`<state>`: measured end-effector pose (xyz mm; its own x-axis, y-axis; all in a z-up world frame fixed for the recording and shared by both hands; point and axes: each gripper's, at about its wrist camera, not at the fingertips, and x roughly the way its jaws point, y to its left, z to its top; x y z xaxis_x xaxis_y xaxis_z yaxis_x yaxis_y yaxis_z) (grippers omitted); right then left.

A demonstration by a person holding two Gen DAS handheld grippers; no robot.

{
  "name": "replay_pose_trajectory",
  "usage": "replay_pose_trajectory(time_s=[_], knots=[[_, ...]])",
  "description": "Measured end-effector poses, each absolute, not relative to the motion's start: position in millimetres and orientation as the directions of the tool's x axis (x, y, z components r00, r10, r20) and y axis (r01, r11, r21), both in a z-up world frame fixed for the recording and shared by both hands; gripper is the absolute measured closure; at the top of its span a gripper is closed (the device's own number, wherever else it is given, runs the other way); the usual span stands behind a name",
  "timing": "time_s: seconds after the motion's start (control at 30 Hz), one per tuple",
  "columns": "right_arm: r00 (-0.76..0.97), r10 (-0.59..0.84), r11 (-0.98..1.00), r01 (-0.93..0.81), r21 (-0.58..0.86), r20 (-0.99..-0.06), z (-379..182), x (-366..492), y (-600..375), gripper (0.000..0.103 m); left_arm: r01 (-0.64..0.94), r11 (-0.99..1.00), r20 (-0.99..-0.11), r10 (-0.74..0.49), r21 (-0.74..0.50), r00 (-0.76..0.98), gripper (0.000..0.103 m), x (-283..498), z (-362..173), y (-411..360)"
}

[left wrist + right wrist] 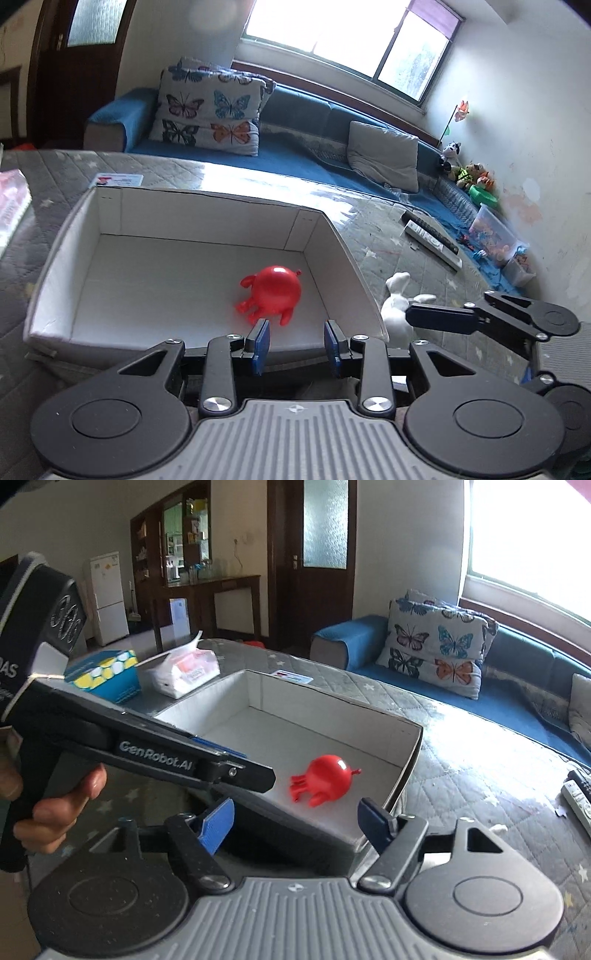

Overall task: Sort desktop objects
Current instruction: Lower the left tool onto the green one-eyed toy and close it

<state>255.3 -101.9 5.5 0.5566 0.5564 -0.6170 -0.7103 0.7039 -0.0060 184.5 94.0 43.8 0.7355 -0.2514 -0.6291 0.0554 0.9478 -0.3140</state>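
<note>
A red octopus toy [271,295] lies inside the white cardboard box [122,210], near its right front corner; it also shows in the right wrist view [325,779]. My left gripper [297,345] is open and empty, over the box's near wall just in front of the toy. My right gripper [299,825] is open and empty, above the box's near corner [406,771]. A white rabbit figure [397,306] lies on the table right of the box, beside my right gripper's finger [439,317]. The left gripper's body [155,753] crosses the right wrist view.
The quilted grey table cover [406,258] carries two remotes [432,238] at the right. A tissue pack [184,672] and a blue-yellow box [105,675] stand behind the cardboard box. A card [118,180] lies past the box. A blue sofa [295,155] runs behind.
</note>
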Motion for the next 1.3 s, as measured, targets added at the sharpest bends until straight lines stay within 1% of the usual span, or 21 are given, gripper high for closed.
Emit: replay_pose_trajectory(time_s=[0.17,0.3,0.5,0.73,0.97,1.1,1.3], knots=[[0.548,0.575,0.691,-0.723,0.002,-0.607,4,220,-112,0.025,0.048,0.955,-0.622,-0.23,-0.294,0.749,0.067,157,47,88],[0.536,0.585,0.684,-0.729,0.016,-0.608,-1,198,-118,0.023,0.047,0.95,-0.61,-0.237,-0.31,0.756,0.067,135,45,87],[0.512,0.587,0.682,-0.73,0.044,-0.627,-18,173,-123,0.023,0.031,0.95,-0.633,-0.231,-0.31,0.739,0.067,111,32,82],[0.485,0.576,0.675,-0.737,0.048,-0.658,-43,153,-121,0.023,0.008,0.927,-0.648,-0.268,-0.375,0.713,0.067,90,14,83],[0.454,0.576,0.67,-0.739,0.074,-0.68,-61,151,-113,0.023,-0.004,0.901,-0.657,-0.314,-0.434,0.686,0.067,86,0,82],[0.44,0.576,0.672,-0.735,0.092,-0.689,-69,155,-109,0.022,-0.01,0.872,-0.641,-0.352,-0.489,0.682,0.067,87,-5,86],[0.43,0.583,0.676,-0.728,0.117,-0.69,-74,161,-106,0.023,-0.015,0.844,-0.62,-0.382,-0.536,0.685,0.067,90,-8,89]])
